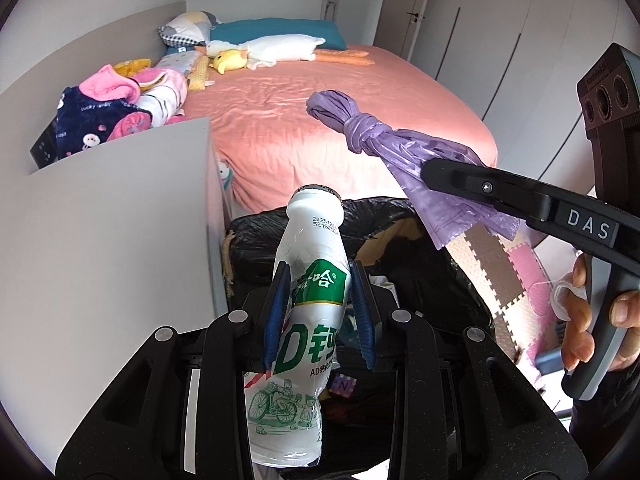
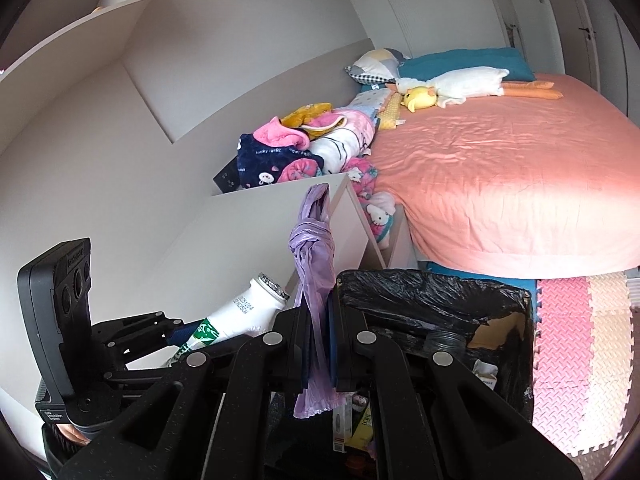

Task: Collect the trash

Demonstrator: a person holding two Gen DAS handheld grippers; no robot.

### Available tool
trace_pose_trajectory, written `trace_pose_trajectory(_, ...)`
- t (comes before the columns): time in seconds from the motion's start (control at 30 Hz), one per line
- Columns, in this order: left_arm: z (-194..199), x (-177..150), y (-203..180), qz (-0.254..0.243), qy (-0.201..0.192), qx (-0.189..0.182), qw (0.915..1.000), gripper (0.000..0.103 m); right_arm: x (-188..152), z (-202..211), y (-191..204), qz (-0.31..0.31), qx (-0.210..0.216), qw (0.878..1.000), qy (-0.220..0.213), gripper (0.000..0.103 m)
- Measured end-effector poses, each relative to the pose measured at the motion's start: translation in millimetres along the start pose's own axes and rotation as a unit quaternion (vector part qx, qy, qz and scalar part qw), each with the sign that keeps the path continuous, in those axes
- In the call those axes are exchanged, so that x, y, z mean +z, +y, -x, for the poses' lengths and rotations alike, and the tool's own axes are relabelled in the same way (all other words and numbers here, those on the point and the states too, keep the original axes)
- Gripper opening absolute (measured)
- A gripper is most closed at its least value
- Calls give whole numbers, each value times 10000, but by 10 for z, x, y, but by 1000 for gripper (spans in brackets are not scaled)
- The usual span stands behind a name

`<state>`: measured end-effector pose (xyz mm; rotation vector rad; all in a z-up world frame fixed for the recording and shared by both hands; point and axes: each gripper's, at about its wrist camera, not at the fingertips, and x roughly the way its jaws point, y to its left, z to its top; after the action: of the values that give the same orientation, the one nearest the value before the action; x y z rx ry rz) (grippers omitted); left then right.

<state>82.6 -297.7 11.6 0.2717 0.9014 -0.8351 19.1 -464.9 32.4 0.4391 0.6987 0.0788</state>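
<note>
White bottle (image 1: 308, 316) between left gripper (image 1: 320, 312) fingers (image 1: 278, 312)

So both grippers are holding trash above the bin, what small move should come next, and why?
Probably open the left gripper: its bottle hangs over the black-lined bin, so it should fall in. The right gripper, clamping the knotted purple bag, can follow.

The bottle's (image 1: 308, 320) base runs behind the left claw (image 1: 320, 312) — bin (image 2: 516, 364) contents perhaps wrappers, too dim.

Both wrist cameras look close along their fingers over the bin (image 1: 384, 216) (image 2: 432, 292) toward the bed (image 1: 320, 112) (image 2: 500, 168).
</note>
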Motion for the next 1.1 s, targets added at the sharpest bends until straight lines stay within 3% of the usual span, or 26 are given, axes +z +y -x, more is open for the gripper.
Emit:
trace_pose_trajectory(0.07, -62, -25, -67, -78, 140, -202, 9997, 35, -3, 36, -63, -84, -64, 9999, 7, 10)
trace_pose_trajectory(0.13, -86, -55, -143, -213, 146, -71, 9996, 96, -3, 86, -140, -228, -154, 9996, -20, 52)
trace_pose_trajectory(0.17, -78, -82, -190, -302, 40, 53, 9995, 97, -2, 119, -164, -274, -280, 9992, -82, 86)
trace_pose_trajectory(0.2, -85, -100, -221, -396, 29, 78, 9992, 97, -3, 169, -178, -290, -452, 9983, -215, 90)
trace_pose_trajectory(0.57, -1, -177, -265, -569, -116, 341, 9977, 97, -5, 263, -237, -246, -550, 9978, -292, 90)
trace_pose_trajectory(1.1, 56, -188, -276, -577, -240, 289, 9976, 97, -28, 274, -239, -209, -539, 9979, -280, 90)
